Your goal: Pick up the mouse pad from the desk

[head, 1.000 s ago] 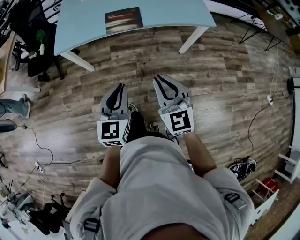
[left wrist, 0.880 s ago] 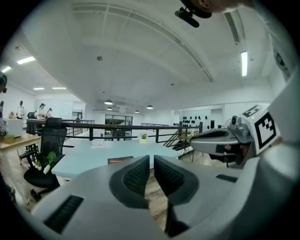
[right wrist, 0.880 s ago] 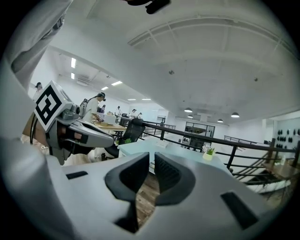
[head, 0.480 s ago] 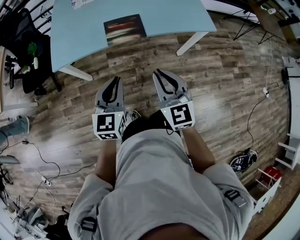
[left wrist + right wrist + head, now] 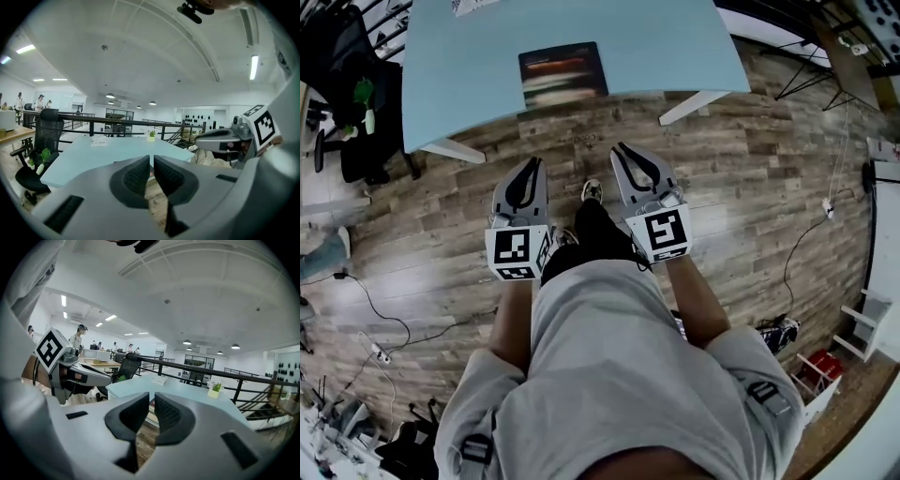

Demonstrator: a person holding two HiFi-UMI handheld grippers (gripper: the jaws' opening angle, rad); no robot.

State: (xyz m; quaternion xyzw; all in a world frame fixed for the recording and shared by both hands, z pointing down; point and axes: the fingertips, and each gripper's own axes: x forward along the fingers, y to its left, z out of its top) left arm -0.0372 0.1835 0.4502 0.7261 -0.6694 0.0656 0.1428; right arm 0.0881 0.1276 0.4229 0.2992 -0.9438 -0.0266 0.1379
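Observation:
The mouse pad, a dark rectangle with a reddish streak, lies flat on the light blue desk near its front edge. Both grippers hang over the wooden floor, short of the desk and pointing at it. In the head view my left gripper is below and slightly left of the pad, and my right gripper is below and right of it. In the gripper views the left gripper and right gripper show jaws nearly together with nothing between them. Those jaws hide most of the pad.
A black office chair stands at the desk's left end. A small potted plant and a sheet of paper sit on the far side of the desk. Cables trail across the floor at left and right. The person's shoe shows between the grippers.
The desk and the pad have come nearer as the person walks toward them. Both grippers have travelled along, holding the same side-by-side pose with jaws unchanged.

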